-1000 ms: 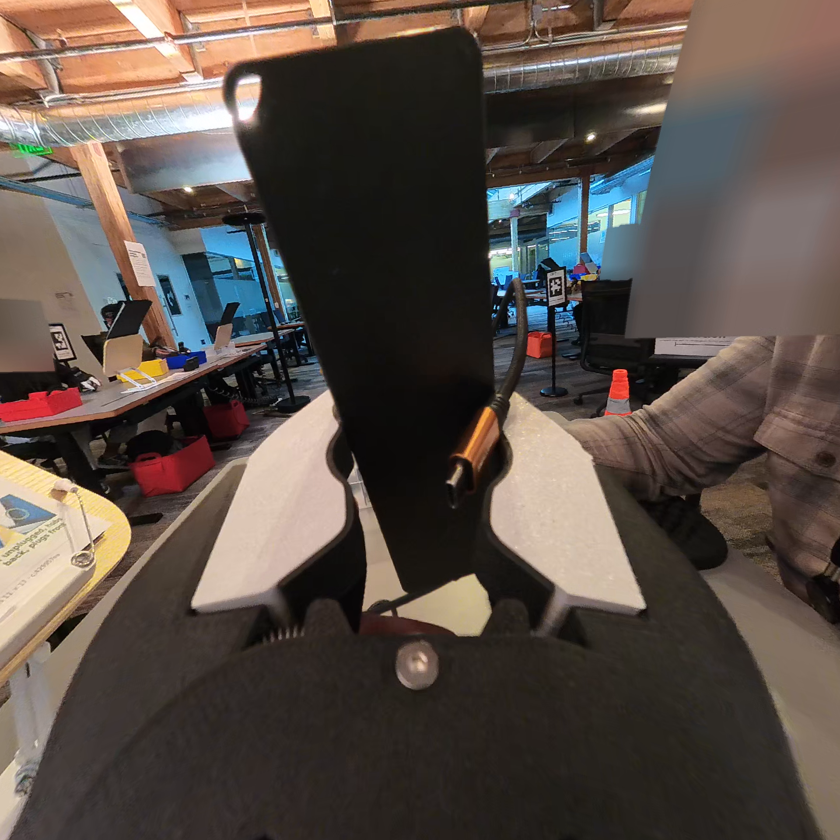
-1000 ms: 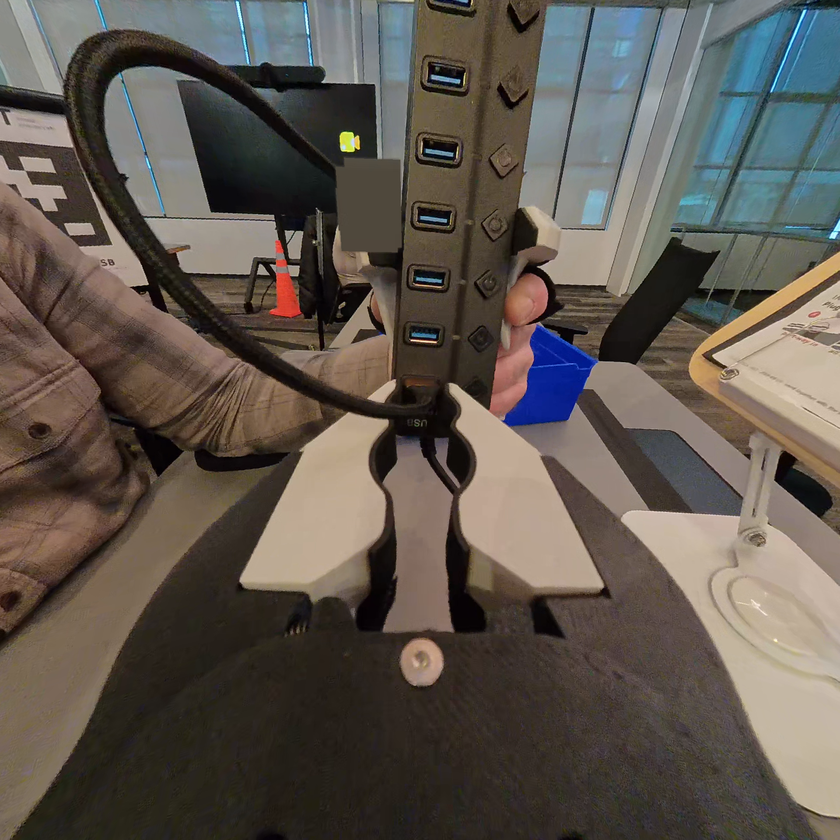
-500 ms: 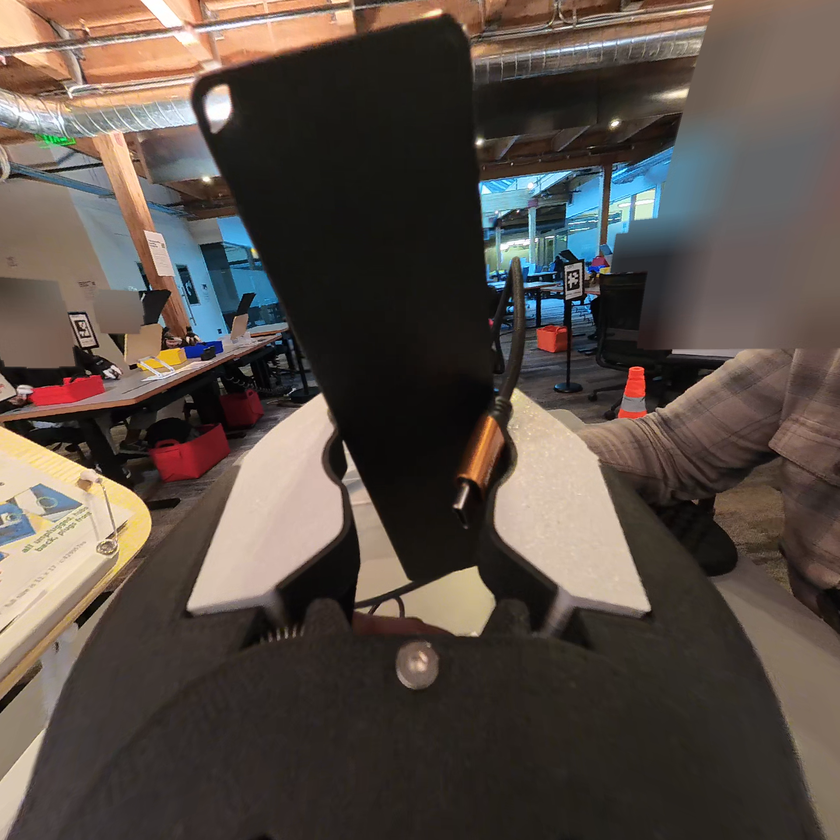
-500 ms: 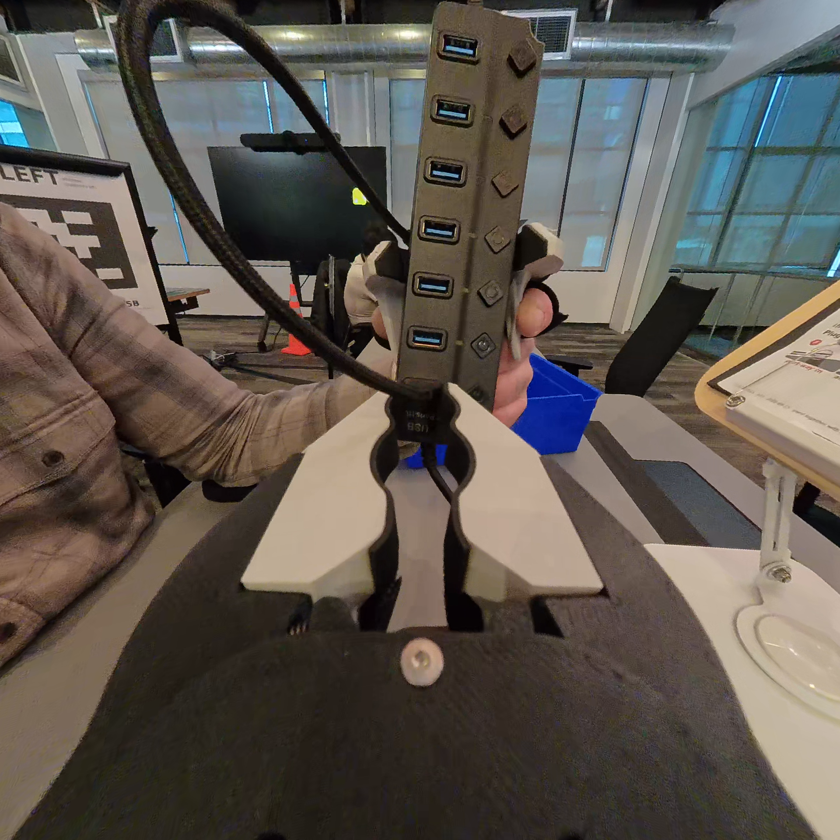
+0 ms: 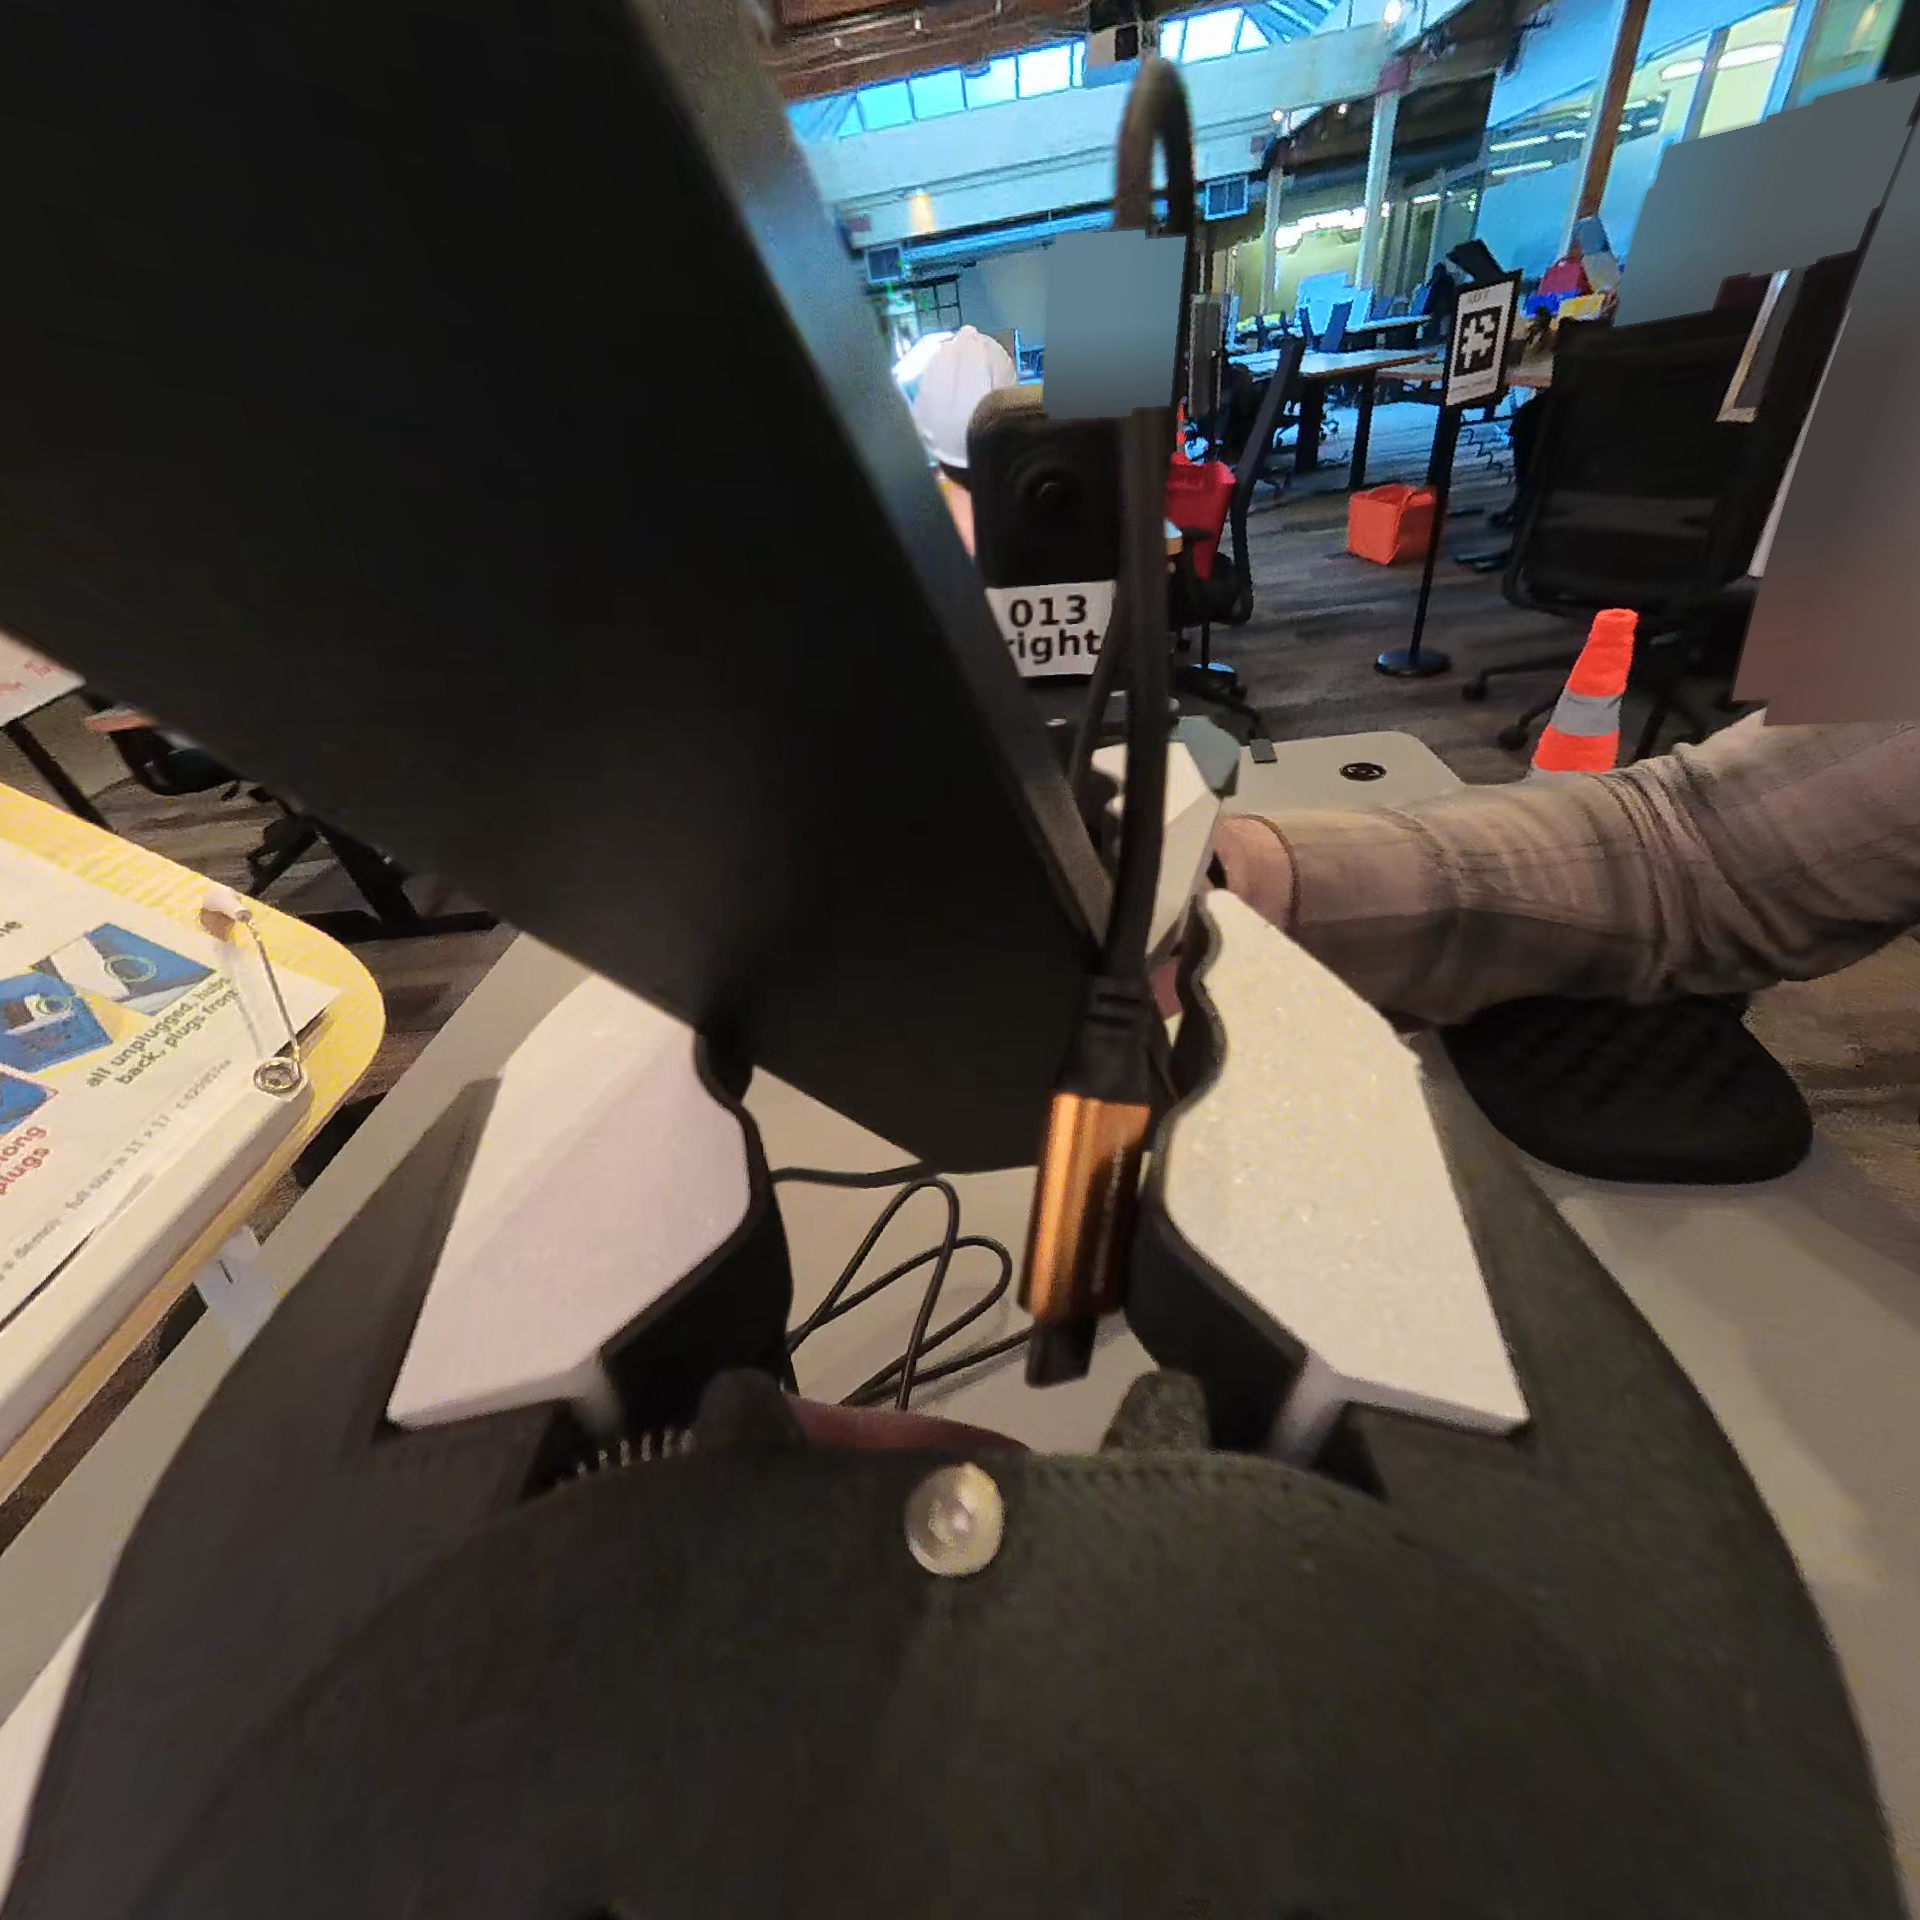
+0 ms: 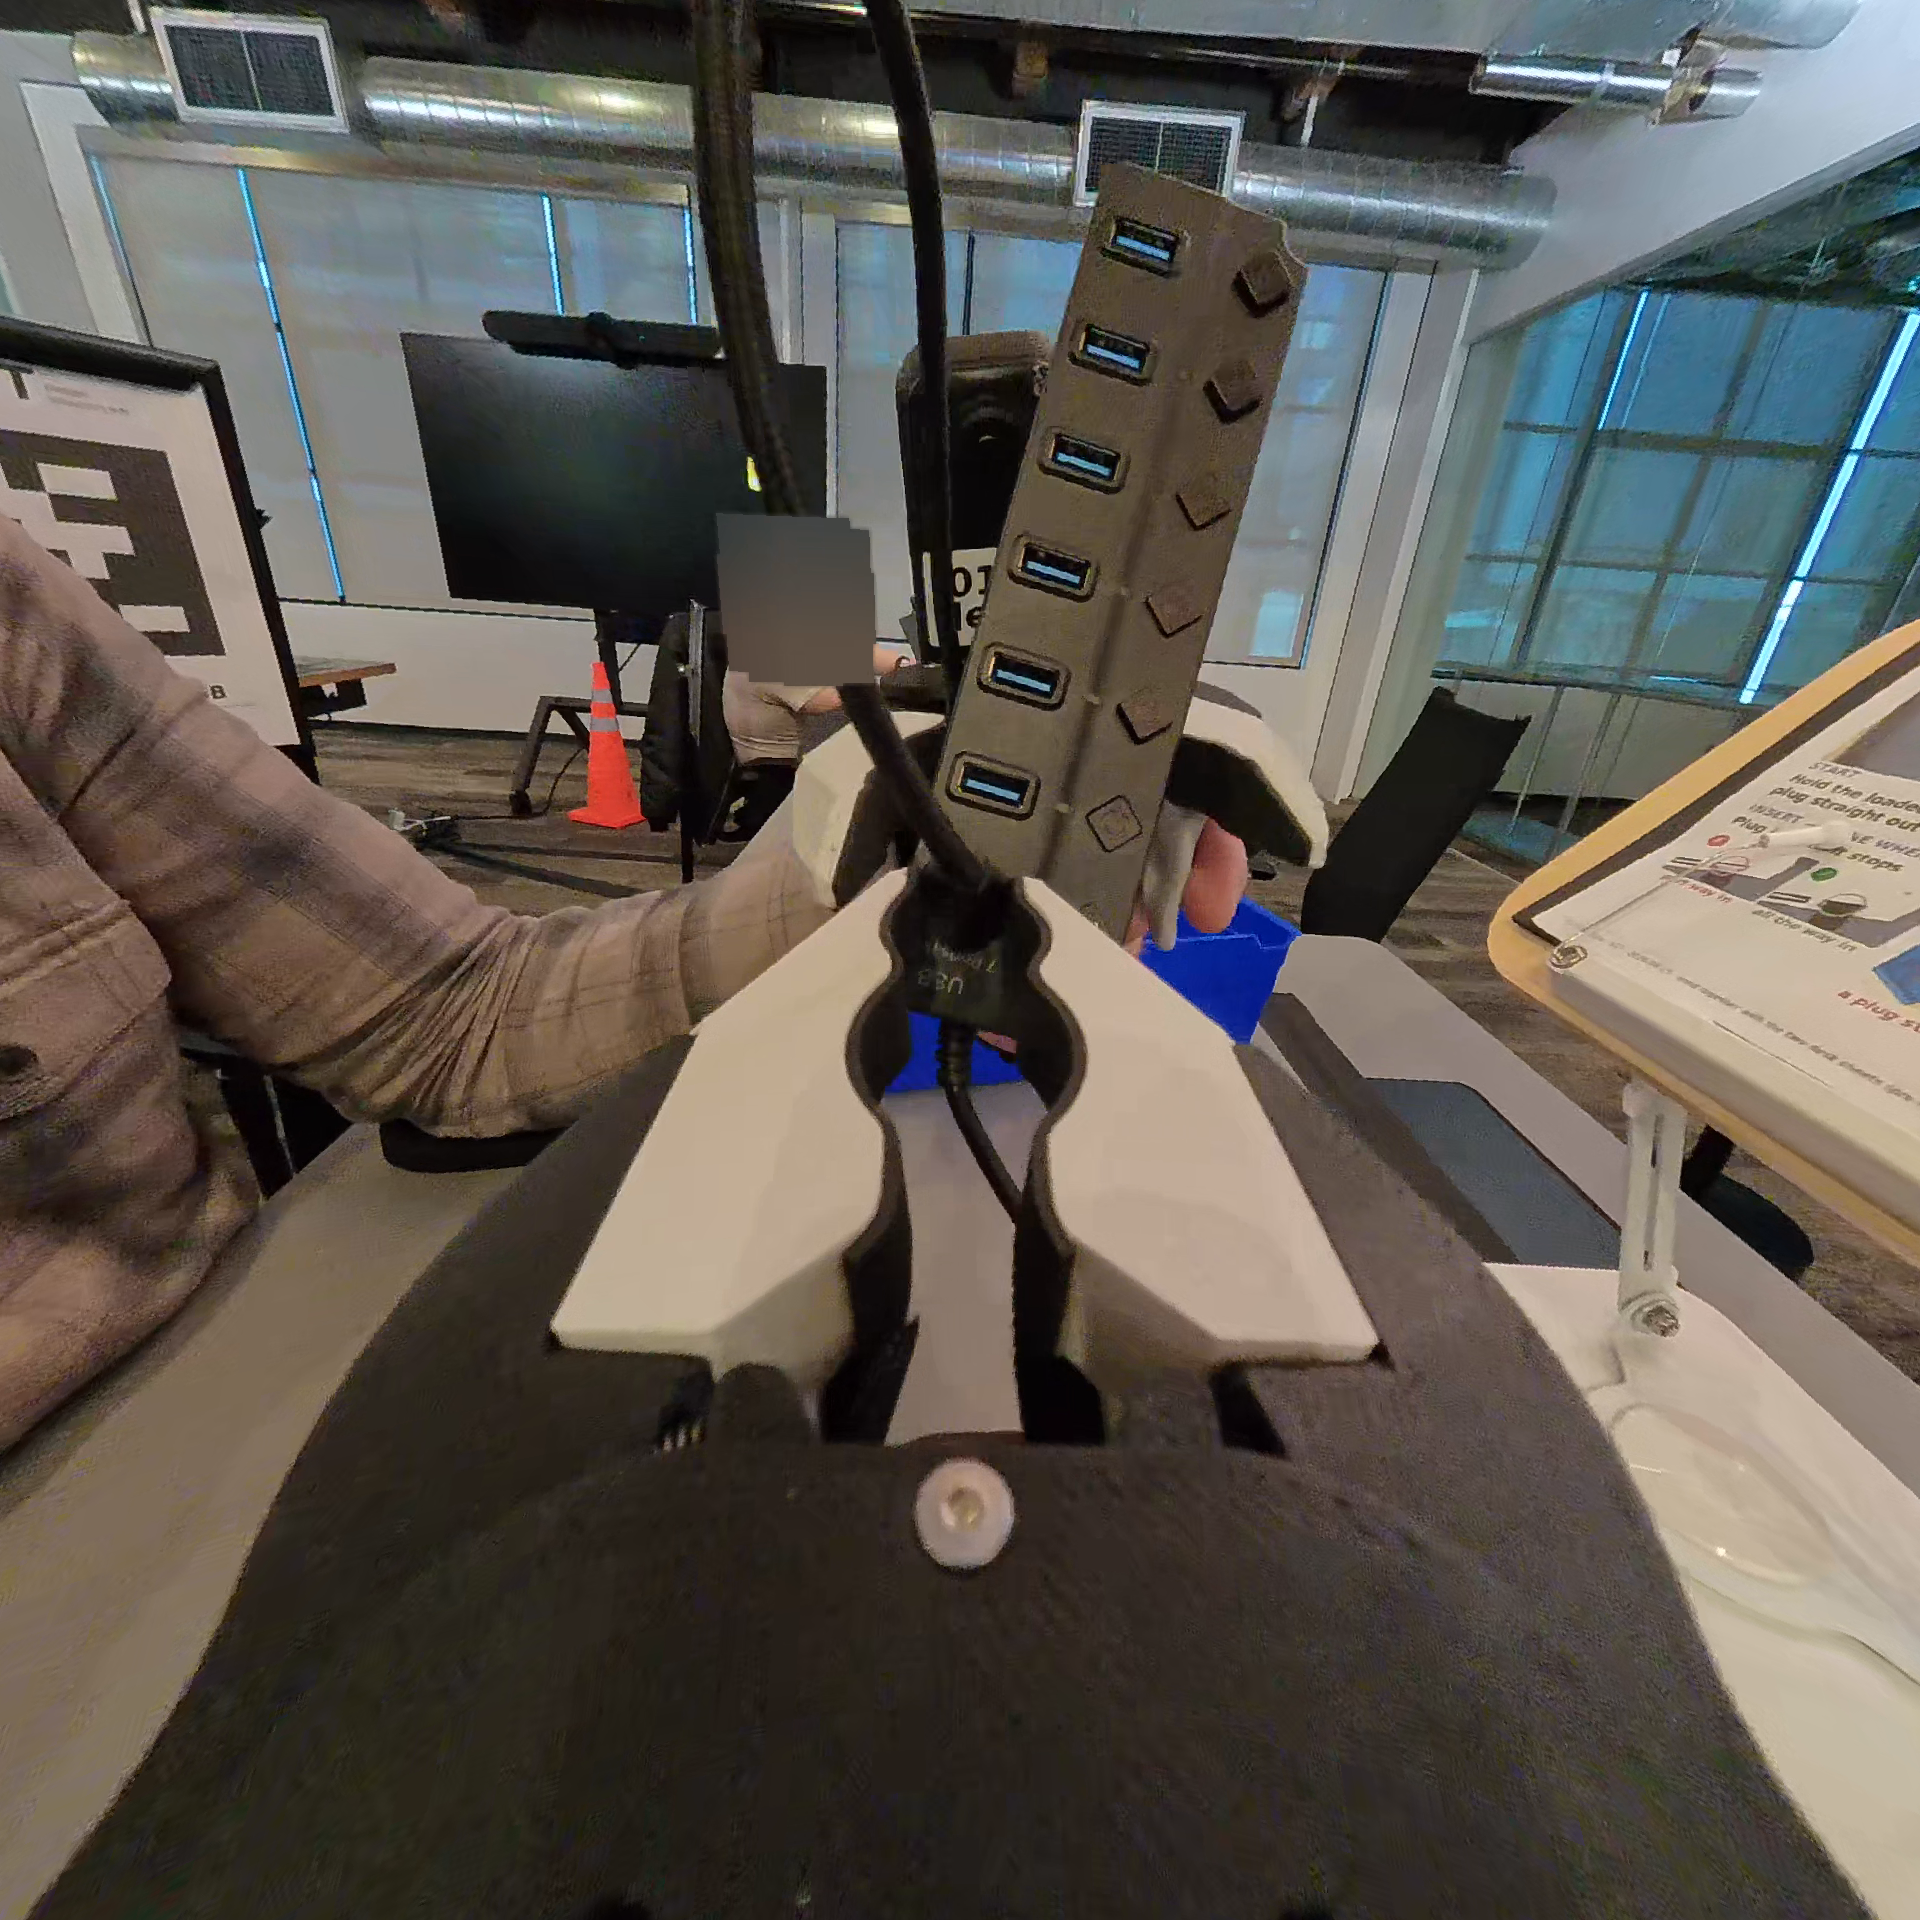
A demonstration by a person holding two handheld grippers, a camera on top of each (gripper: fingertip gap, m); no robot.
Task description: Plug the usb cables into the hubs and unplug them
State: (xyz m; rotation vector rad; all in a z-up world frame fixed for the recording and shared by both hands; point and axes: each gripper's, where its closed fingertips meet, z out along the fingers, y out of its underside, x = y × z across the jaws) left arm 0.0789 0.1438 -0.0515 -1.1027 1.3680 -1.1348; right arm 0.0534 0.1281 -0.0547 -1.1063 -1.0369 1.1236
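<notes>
The USB hub (image 6: 1117, 561), a long dark bar with a row of blue-lined ports down one side and small square buttons down the other, is held up in the air above the grey worktop (image 6: 156, 1455), tilted with its top leaning to the right in the right wrist view. The left gripper (image 5: 948, 1023) clamps its lower end between both fingers; in the left wrist view the hub shows only its plain black back (image 5: 499, 499), which fills the upper left of the frame. Pinched with it against the right-hand finger is a copper-sleeved plug (image 5: 1086, 1205), tip pointing down and bare, its thin black lead running up and hooking over at the top. The right gripper (image 6: 966, 966) is closed on a black USB plug (image 6: 951, 971) just beside the hub's bottom end, and whether that plug sits in a port cannot be told. From it a thick braided cable (image 6: 914, 758) climbs out of the frame. A thin black wire (image 5: 914, 1278) lies looped on the worktop below. Near the worktop's far edge is a blue bin (image 6: 1216, 966), and a printed instruction board (image 6: 1766, 914) stands over its right side. A plaid sleeve (image 6: 312, 894) reaches in from the left.
</notes>
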